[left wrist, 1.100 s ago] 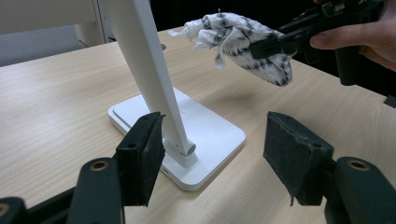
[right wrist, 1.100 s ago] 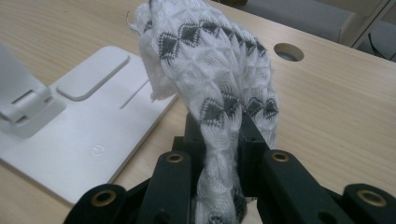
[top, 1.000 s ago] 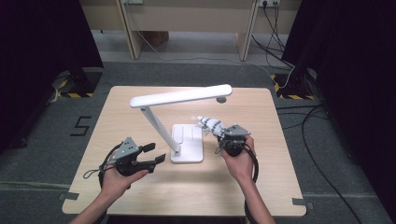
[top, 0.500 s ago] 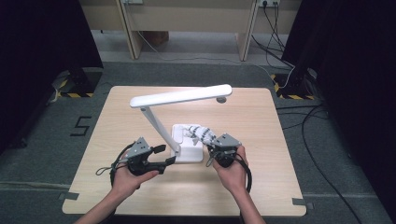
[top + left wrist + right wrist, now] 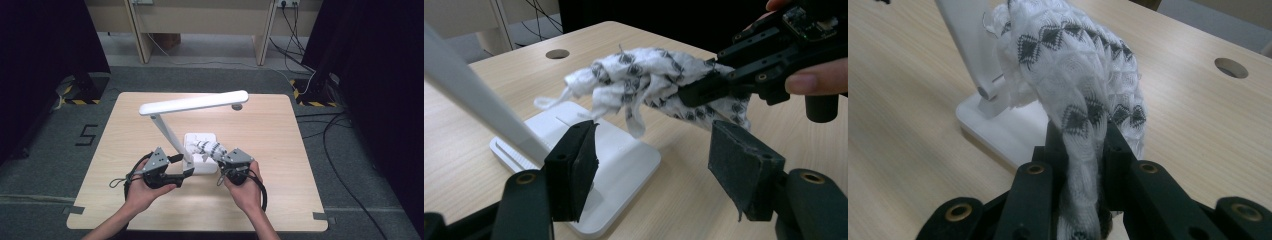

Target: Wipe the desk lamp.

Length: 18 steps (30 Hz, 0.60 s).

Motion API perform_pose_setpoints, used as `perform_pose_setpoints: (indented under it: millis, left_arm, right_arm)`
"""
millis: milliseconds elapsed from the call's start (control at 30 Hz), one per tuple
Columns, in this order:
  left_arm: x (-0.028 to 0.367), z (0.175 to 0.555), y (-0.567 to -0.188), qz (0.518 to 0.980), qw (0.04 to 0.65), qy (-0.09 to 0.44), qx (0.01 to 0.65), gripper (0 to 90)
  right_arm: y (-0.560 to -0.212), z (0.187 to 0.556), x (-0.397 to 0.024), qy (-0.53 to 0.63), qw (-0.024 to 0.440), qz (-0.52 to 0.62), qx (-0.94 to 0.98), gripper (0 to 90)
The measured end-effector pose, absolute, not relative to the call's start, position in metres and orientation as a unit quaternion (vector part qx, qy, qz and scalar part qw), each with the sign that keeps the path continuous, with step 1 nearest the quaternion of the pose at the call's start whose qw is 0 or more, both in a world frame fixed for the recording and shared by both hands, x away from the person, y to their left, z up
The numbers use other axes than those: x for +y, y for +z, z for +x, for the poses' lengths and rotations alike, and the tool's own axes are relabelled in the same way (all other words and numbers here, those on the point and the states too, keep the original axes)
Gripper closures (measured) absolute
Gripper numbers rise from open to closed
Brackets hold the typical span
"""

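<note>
The right gripper (image 5: 226, 161) grasps a patterned white cloth (image 5: 209, 148) over the desk lamp's base (image 5: 201, 167), its fingers' tips hidden by folds; the left gripper (image 5: 181, 165) fingers stand released on the surface (image 5: 280, 150).

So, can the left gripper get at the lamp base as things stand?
Probably yes. The left gripper has open, empty jaws right beside the base, with nothing between them. The cloth, held in the right gripper, hangs over the base's far part.
</note>
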<state>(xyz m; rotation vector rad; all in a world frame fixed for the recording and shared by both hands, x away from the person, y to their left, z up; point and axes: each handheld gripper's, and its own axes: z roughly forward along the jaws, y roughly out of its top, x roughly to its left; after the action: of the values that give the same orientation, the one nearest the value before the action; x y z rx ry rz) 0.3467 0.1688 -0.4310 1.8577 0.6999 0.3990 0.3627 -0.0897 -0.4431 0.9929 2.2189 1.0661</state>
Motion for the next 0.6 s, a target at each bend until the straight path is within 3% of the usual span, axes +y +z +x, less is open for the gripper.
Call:
perform_pose_setpoints:
  millis: [600]
  left_arm:
    - [0.147, 0.364, -0.429, 0.79, 0.532, 0.194, 0.236, 31.8]
  right_arm:
    - [-0.441, 0.353, -0.077, 0.382, 0.227, 0.334, 0.831, 79.1]
